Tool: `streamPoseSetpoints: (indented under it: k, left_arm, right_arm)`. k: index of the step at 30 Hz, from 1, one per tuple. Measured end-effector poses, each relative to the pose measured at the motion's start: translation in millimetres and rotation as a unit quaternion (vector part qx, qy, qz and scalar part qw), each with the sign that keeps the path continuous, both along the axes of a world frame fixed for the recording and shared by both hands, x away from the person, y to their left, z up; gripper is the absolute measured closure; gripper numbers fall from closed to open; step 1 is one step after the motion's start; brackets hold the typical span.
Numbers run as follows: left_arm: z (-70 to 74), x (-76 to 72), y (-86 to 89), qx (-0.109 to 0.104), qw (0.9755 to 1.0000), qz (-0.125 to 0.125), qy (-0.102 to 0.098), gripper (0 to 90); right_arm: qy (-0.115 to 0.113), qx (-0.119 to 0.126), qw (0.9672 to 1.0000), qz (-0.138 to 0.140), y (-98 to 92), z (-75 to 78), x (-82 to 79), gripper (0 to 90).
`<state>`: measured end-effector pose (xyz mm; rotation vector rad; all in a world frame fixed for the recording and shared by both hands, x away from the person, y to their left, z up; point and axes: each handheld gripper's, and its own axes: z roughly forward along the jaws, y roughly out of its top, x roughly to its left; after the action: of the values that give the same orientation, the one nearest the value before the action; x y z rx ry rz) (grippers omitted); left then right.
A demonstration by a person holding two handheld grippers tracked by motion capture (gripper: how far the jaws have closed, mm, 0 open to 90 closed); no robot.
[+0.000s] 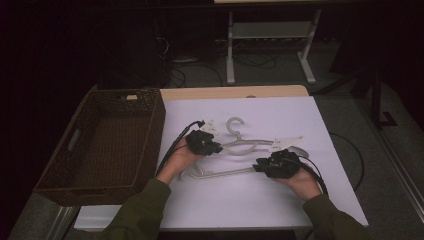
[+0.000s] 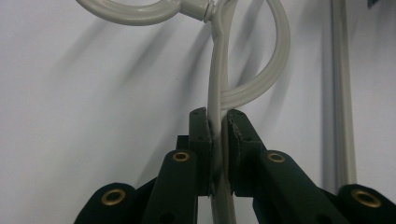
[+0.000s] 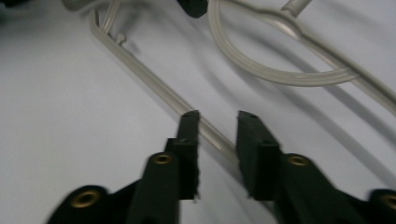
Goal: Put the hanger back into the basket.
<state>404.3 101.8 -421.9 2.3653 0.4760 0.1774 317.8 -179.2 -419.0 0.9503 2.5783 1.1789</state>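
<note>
A pale grey plastic hanger [image 1: 240, 145] lies flat on the white table, hook pointing to the far side. My left gripper [image 1: 216, 148] is shut on the hanger's upper arm [image 2: 215, 107], just below the hook [image 2: 135, 14]; both pads press the thin strip. My right gripper [image 1: 260, 166] stands open at the hanger's bottom bar [image 1: 220, 173]. In the right gripper view that bar [image 3: 154, 84] runs up between the open jaws of my right gripper [image 3: 217, 116], which do not clamp it. The looped neck of the hanger [image 3: 275, 70] lies beyond them.
A dark woven basket [image 1: 150, 145] with nothing in it stands at the table's left side, close to my left hand. The white table cover [image 1: 280, 110] has free room behind and right of the hanger. A metal stand and cables sit on the floor beyond.
</note>
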Motion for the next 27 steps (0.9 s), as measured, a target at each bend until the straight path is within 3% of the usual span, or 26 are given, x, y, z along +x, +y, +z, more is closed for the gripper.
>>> streamPoseSetpoints:
  k: [3, 9, 12, 18, 27]
  left_arm:
    - [5.4, 0.5, 2.9, -0.003, 1.0000, 0.009, 0.002, 82.4]
    - [23.5, -1.4, 6.3, -0.007, 0.9998, 0.020, -0.002, 82.5]
    - [34.0, -3.2, 8.5, -0.011, 0.9996, 0.026, -0.001, 82.5]
    - [59.9, -7.6, 17.6, -0.013, 0.9987, 0.047, -0.012, 82.5]
    - [103.9, -12.9, 50.4, -0.022, 0.9955, 0.088, -0.028, 82.5]
  right_arm:
    - [-0.016, 0.012, 0.9997, -0.014, -3.7, 4.4, -2.6, 48.7]
    - [-0.042, 0.041, 0.9978, -0.033, -14.6, 16.7, -9.5, 31.5]
    - [-0.059, 0.052, 0.9961, -0.039, -20.9, 23.9, -14.5, 29.4]
    - [-0.073, 0.063, 0.9945, -0.041, -25.4, 29.4, -22.9, 28.6]
    - [-0.084, 0.071, 0.9930, -0.042, -25.5, 33.5, -25.7, 27.7]
